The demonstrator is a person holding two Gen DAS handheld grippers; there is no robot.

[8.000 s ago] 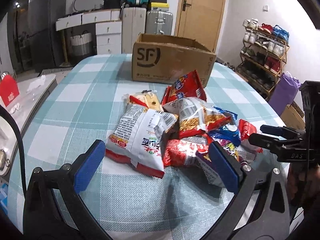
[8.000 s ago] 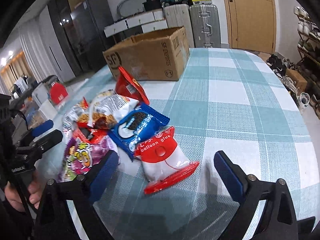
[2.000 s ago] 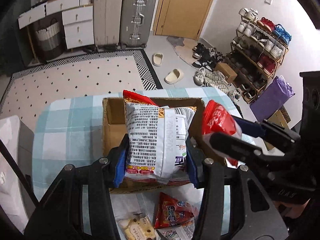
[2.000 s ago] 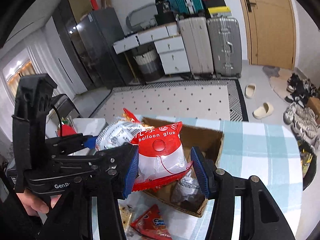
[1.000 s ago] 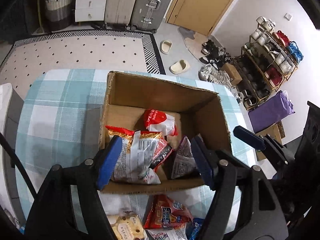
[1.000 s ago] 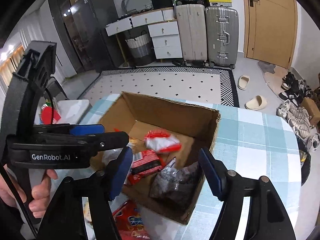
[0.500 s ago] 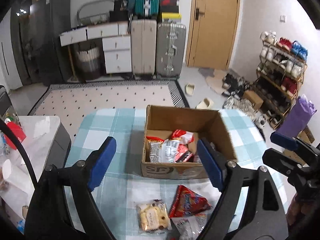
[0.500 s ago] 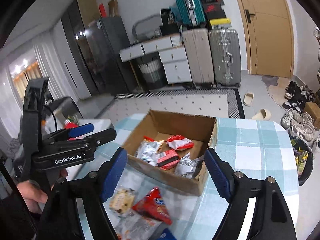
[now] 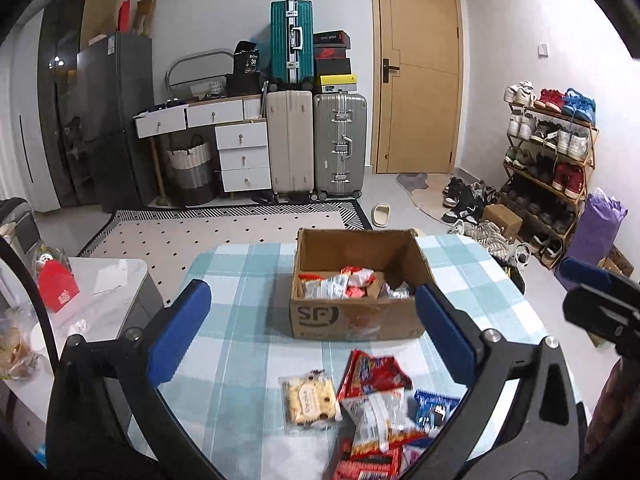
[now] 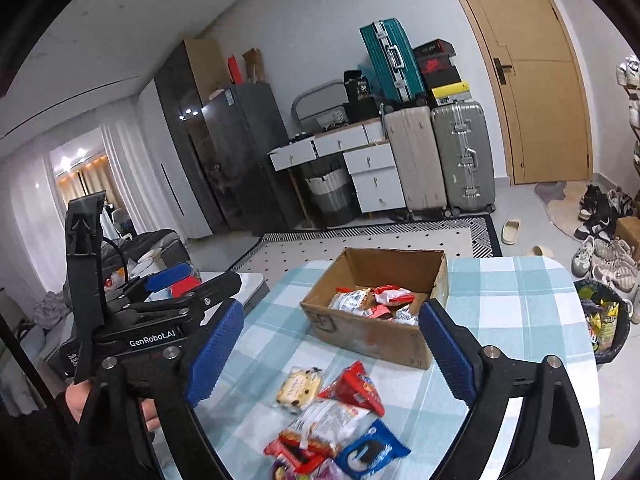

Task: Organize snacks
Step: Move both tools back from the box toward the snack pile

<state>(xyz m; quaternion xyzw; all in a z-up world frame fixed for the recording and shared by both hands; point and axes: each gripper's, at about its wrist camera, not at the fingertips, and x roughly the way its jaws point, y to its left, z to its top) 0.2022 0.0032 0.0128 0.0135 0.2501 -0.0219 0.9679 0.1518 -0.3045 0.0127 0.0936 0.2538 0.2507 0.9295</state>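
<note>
1. Left wrist view: left gripper (image 9: pixel 312 328) spread wide and empty, held high above the checked table (image 9: pixel 240 280); right gripper (image 10: pixel 332 346) likewise released, nothing between its blue pads (image 10: pixel 448 344).
2. Cardboard box (image 9: pixel 356 322) toward the far end of the table, already holding several packets (image 9: pixel 340 284); loose snacks near the front edge: biscuit pack (image 9: pixel 310 396), red triangular bag (image 9: pixel 374 372), white-and-red bag (image 9: pixel 380 416), blue cookie pack (image 9: pixel 434 408).
3. Risk of grabbing two bags at once: overlapping heap, slick foil, edges tucked under neighbours. Likely a dropped second bag on the way to the box.
4. Risk of crushing: biscuit pack brittle, puffed bags likely to burst or squirt out under a hard squeeze.
5. Risk of collision: both tools close together over the same small pile, left tool visible right beside the right one in the right wrist view.
6. Risk of pushing packets off the near edge during a low sweep, pile lying close to it.
7. Risk of nudging the light box on the smooth cloth during release.
</note>
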